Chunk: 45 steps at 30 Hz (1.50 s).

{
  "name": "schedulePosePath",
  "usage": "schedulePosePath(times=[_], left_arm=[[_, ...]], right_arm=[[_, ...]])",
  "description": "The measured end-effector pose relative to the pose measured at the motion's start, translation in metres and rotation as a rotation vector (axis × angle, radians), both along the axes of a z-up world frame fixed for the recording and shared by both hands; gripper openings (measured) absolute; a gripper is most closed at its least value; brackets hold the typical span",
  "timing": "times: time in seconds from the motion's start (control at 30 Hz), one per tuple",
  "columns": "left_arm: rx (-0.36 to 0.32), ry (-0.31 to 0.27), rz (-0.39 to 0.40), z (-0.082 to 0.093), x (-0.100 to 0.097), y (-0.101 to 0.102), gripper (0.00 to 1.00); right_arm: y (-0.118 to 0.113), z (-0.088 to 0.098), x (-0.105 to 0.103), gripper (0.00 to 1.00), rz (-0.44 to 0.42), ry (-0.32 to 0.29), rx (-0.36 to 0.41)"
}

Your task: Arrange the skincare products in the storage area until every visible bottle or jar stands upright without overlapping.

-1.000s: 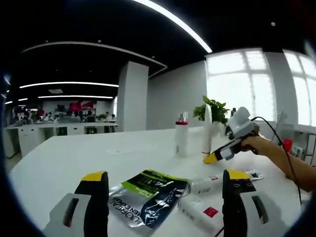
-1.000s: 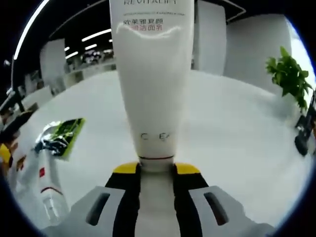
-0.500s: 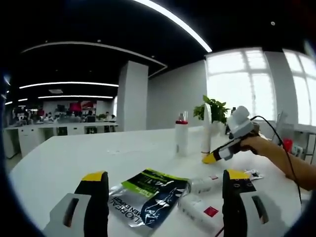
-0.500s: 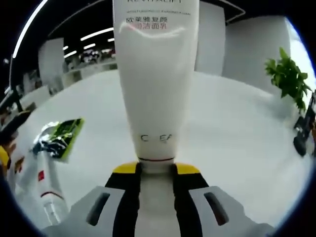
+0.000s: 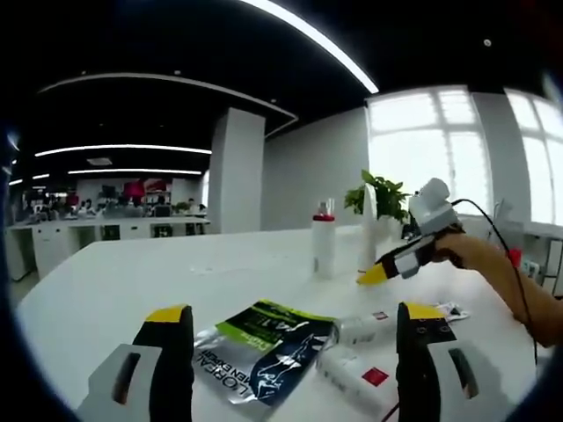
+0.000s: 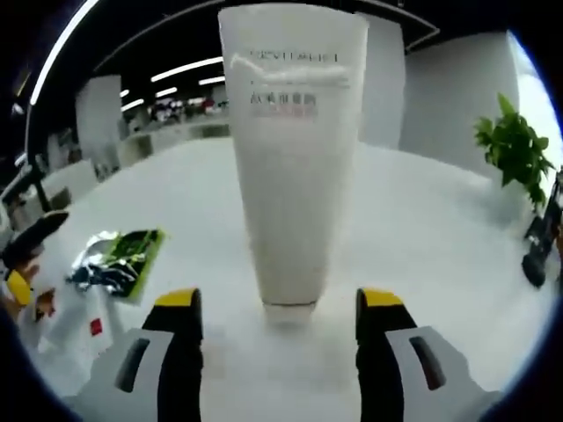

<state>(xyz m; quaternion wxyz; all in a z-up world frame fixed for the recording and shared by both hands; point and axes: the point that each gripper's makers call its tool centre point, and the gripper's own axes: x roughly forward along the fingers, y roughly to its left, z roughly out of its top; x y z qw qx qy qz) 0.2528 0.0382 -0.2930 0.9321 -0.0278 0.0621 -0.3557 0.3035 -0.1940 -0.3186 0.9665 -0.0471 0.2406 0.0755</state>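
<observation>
A tall white tube (image 6: 295, 176) stands upright on its cap on the white table (image 6: 440, 255), just past my right gripper (image 6: 279, 303). That gripper is open, with a jaw on each side of the cap and not touching it. In the left gripper view the same tube (image 5: 369, 230) shows edge-on beside a standing white bottle with a red cap (image 5: 324, 242), and the right gripper (image 5: 374, 276) is held by a hand. My left gripper (image 5: 295, 314) is open above a green and silver sachet (image 5: 264, 345) and two white tubes lying flat (image 5: 361, 352).
A potted plant (image 6: 515, 149) stands at the table's far side, with a dark object (image 6: 537, 246) near it. The sachet (image 6: 119, 264) and a lying tube (image 6: 75, 330) are at the left of the right gripper view, with the left gripper (image 6: 26, 255) beside them.
My right gripper has opened and let go of the white tube, then drawn back a little. The tube now stands on its own. The left gripper has not moved.
</observation>
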Motion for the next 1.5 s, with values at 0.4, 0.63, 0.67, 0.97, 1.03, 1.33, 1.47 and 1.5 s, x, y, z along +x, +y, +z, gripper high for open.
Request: schedulePosePath(times=[0.4, 0.63, 0.67, 0.97, 1.03, 1.33, 1.47, 1.5], left_arm=[[-0.043, 0.003, -0.009, 0.006, -0.004, -0.002, 1.0], [-0.08, 0.028, 0.005, 0.007, -0.001, 0.003, 1.0], [-0.08, 0.029, 0.009, 0.007, 0.0, 0.004, 1.0], [-0.087, 0.036, 0.015, 0.005, -0.006, 0.002, 1.0], [-0.088, 0.035, 0.016, 0.005, -0.006, 0.002, 1.0], [-0.079, 0.034, 0.01, 0.002, -0.009, 0.0, 1.0], [-0.085, 0.036, 0.009, 0.002, -0.009, -0.001, 1.0], [-0.085, 0.037, 0.009, 0.002, -0.009, -0.001, 1.0]], right_arm=[[0.025, 0.063, -0.04, 1.0, 0.11, -0.203, 0.024], [0.054, 0.104, -0.066, 1.0, 0.278, -0.355, 0.124], [0.059, 0.107, -0.069, 1.0, 0.319, -0.385, 0.122], [0.077, 0.075, -0.092, 1.0, 0.482, -0.329, 0.136], [0.082, 0.071, -0.097, 0.99, 0.519, -0.33, 0.176], [0.073, 0.031, -0.105, 0.8, 0.562, -0.279, 0.1], [0.076, 0.02, -0.107, 0.74, 0.577, -0.268, 0.103], [0.076, 0.019, -0.107, 0.73, 0.576, -0.264, 0.104]])
